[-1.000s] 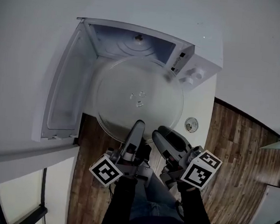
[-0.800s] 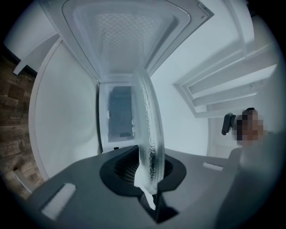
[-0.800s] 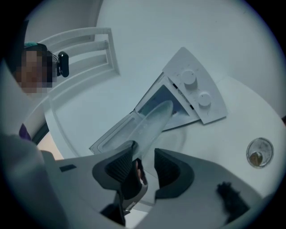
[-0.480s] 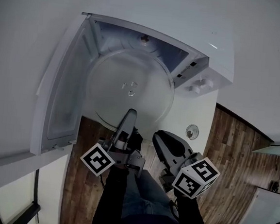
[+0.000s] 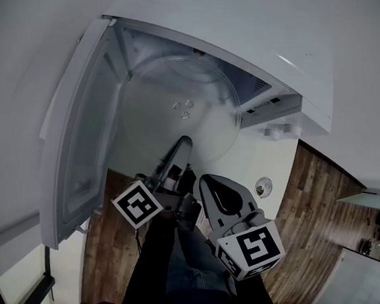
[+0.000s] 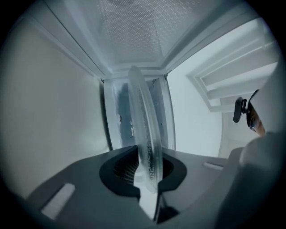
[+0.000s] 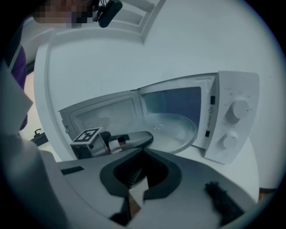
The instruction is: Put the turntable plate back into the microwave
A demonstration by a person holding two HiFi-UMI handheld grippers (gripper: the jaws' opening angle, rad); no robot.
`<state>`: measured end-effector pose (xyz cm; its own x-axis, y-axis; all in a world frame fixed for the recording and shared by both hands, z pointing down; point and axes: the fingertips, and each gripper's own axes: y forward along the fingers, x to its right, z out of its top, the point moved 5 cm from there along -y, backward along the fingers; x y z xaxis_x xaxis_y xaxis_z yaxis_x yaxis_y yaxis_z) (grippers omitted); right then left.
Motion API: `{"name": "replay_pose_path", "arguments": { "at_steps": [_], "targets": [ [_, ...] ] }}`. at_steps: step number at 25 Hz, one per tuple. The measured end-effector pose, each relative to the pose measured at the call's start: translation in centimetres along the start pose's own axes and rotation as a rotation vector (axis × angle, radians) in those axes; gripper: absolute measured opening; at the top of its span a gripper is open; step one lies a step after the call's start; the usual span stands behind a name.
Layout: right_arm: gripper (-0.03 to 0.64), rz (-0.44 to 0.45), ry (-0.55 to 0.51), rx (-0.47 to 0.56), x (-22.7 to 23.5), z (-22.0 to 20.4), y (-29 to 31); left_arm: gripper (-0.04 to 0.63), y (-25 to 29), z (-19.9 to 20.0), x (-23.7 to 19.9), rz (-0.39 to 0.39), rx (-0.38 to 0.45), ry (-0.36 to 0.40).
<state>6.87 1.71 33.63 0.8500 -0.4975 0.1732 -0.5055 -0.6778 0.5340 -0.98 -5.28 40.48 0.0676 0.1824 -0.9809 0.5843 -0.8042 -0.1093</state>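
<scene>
Left gripper (image 5: 183,142): clamped on the near rim of the turntable plate (image 5: 181,104); in its own view (image 6: 147,179) the glass edge runs straight down between the two jaws, and the pads press on it.
Right gripper (image 5: 212,182): its jaws have just been closing and now meet with nothing between them (image 7: 137,190); it sits just beside the left gripper, apart from the plate.
Turntable plate: clear glass, roughly level, with its far part inside the microwave (image 5: 295,78) cavity and its near rim reaching out past the opening towards the left gripper. The right gripper view shows it (image 7: 172,127) low in the cavity. Whether it rests on the cavity floor I cannot tell.
Microwave: white, standing on a white counter (image 5: 259,154).
Door (image 5: 86,126): swung wide open on the left of the head view.
Controls: two knobs (image 5: 281,131) on the panel to the right of the opening, one above the other in the right gripper view (image 7: 237,109).
Marker cubes: one on each gripper, the left (image 5: 136,203) and the right (image 5: 251,246), both low in the head view.
Counter extras: a small round disc (image 5: 263,186) lies near the counter's front edge.
Floor (image 5: 317,212): wood planks, seen below the counter.
</scene>
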Motion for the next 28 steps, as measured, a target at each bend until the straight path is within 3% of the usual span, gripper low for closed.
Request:
{"name": "replay_pose_path", "arguments": {
  "at_steps": [7,13,20,24,28],
  "targets": [
    [0.011,-0.044,-0.022,-0.02,1.4,1.4,2.3,0.041,2.3,1.4,-1.9,0.051,-0.059,0.051],
    [0.011,-0.081,-0.072,-0.021,2.2,2.2,3.7,0.043,3.9,2.0,-2.2,0.002,-0.04,-0.012],
    [0.011,-0.09,-0.086,-0.032,3.0,2.6,5.1,0.043,4.7,3.8,-3.0,0.025,-0.068,0.033],
    [0.011,-0.084,-0.092,-0.037,3.1,2.8,5.9,0.043,6.1,4.3,-2.5,-0.024,-0.065,-0.004],
    [0.011,-0.098,-0.084,-0.042,3.6,2.8,6.4,0.043,7.3,4.6,-2.8,-0.022,-0.056,-0.027]
  ]
}}
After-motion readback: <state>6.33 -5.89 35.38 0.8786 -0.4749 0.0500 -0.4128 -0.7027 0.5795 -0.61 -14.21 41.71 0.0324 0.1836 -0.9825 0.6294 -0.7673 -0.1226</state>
